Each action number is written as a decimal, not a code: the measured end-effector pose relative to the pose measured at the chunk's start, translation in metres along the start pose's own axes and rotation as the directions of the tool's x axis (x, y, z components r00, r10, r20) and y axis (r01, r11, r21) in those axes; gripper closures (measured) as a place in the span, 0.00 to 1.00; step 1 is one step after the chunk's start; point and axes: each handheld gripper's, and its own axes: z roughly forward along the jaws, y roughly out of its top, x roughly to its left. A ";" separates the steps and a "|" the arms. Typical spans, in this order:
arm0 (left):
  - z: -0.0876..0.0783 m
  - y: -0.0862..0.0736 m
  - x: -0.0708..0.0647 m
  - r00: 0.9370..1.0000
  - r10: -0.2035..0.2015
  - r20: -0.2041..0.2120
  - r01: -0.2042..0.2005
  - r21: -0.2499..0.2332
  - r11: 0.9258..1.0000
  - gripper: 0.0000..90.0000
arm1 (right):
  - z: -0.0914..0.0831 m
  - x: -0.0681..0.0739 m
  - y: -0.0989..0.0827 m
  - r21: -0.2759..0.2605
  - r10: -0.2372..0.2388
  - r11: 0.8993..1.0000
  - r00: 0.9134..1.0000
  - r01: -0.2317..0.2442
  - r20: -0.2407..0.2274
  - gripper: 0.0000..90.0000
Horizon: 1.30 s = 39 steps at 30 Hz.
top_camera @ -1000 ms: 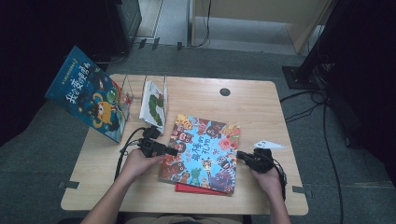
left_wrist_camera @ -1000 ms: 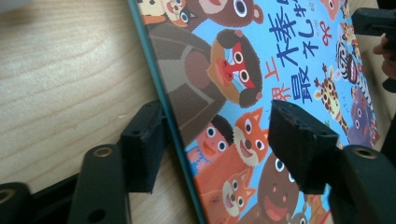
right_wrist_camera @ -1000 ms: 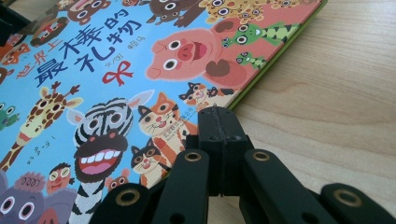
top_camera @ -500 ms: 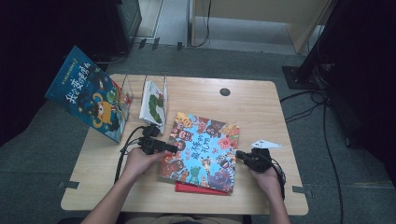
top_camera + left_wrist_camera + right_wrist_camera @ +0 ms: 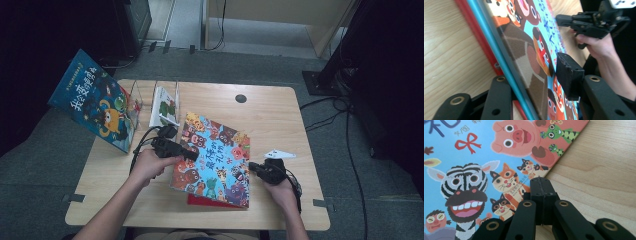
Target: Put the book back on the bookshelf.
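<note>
Left gripper (image 5: 192, 155) has just been closing its jaws onto the left edge of the animal picture book (image 5: 220, 157) and tipped it up off the red book (image 5: 210, 201) since 1 s ago, w/ racking at 11 o'clock still left, while right gripper (image 5: 251, 166), jaws together, empty, touches its right edge.
</note>
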 end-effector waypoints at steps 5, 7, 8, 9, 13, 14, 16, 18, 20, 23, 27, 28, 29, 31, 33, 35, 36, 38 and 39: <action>-0.007 0.019 -0.008 0.993 -0.015 0.117 0.013 0.017 1.000 0.80 | 0.002 0.002 0.001 -0.004 -0.024 1.000 1.000 0.024 0.013 1.00; -0.010 0.028 -0.014 0.995 -0.027 0.101 0.022 0.048 0.999 0.82 | 0.001 0.002 0.001 -0.006 -0.037 0.999 0.999 0.038 0.021 0.94; -0.012 0.033 -0.018 0.996 -0.029 0.087 0.024 0.060 0.998 0.82 | 0.001 0.001 0.001 -0.007 -0.040 0.999 0.999 0.040 0.012 0.93; -0.014 0.035 -0.020 0.996 -0.033 0.082 0.028 0.064 0.998 0.83 | -0.001 0.000 0.001 -0.010 -0.040 0.999 0.999 0.040 -0.007 0.91; -0.022 0.048 -0.034 0.999 -0.034 0.038 0.031 0.085 0.996 0.83 | -0.005 0.001 0.001 -0.020 -0.059 0.998 0.998 0.058 -0.016 0.86; -0.023 0.050 -0.038 0.999 -0.028 0.026 0.025 0.095 0.995 0.83 | -0.006 0.002 0.002 -0.025 -0.057 0.998 0.998 0.057 -0.020 0.84; -0.028 0.055 -0.045 1.000 -0.028 0.007 0.027 0.109 0.994 0.84 | -0.009 0.004 0.002 -0.038 -0.074 0.997 0.997 0.073 -0.023 0.82; -0.037 0.059 -0.051 1.000 -0.023 -0.011 0.024 0.094 0.995 0.86 | -0.010 0.006 0.002 -0.046 -0.088 0.995 0.996 0.087 -0.023 0.79; -0.048 0.064 -0.057 1.000 -0.022 -0.018 0.024 0.073 0.997 0.88 | -0.010 0.006 0.002 -0.052 -0.093 0.994 0.995 0.091 -0.028 0.77; -0.058 0.067 -0.066 0.998 0.031 -0.055 -0.026 0.097 0.995 0.91 | -0.010 0.005 0.003 -0.057 -0.087 0.995 0.996 0.085 -0.037 0.77; -0.071 0.063 -0.077 0.993 0.075 -0.094 -0.064 0.118 0.991 0.91 | -0.007 0.007 0.005 -0.057 -0.102 0.993 0.994 0.100 -0.043 0.76; -0.075 0.062 -0.078 0.991 0.082 -0.103 -0.069 0.119 0.990 0.91 | -0.006 0.007 0.006 -0.054 -0.098 0.994 0.994 0.095 -0.046 0.76; -0.080 0.059 -0.079 0.990 0.082 -0.117 -0.069 0.114 0.991 0.91 | -0.005 0.008 0.006 -0.055 -0.103 0.993 0.994 0.100 -0.046 0.75; -0.089 0.055 -0.079 0.987 0.083 -0.139 -0.068 0.107 0.992 0.91 | -0.003 0.009 0.008 -0.050 -0.098 0.994 0.994 0.095 -0.054 0.75; -0.098 0.050 -0.077 0.984 0.078 -0.158 -0.064 0.096 0.993 0.90 | -0.001 0.010 0.009 -0.052 -0.106 0.993 0.993 0.104 -0.054 0.75; -0.108 0.044 -0.074 0.982 0.065 -0.174 -0.051 0.086 0.995 0.90 | 0.001 0.012 0.011 -0.051 -0.107 0.993 0.992 0.104 -0.060 0.74; -0.113 0.041 -0.072 0.983 0.054 -0.177 -0.040 0.079 0.996 0.90 | 0.002 0.013 0.011 -0.052 -0.114 0.992 0.992 0.111 -0.059 0.74; -0.125 0.034 -0.068 0.982 0.035 -0.184 -0.025 0.059 0.998 0.90 | 0.004 0.015 0.013 -0.050 -0.108 0.993 0.992 0.105 -0.065 0.73; -0.128 0.031 -0.067 0.981 0.034 -0.189 -0.023 0.057 0.998 0.90 | 0.006 0.015 0.014 -0.048 -0.116 0.992 0.991 0.113 -0.063 0.73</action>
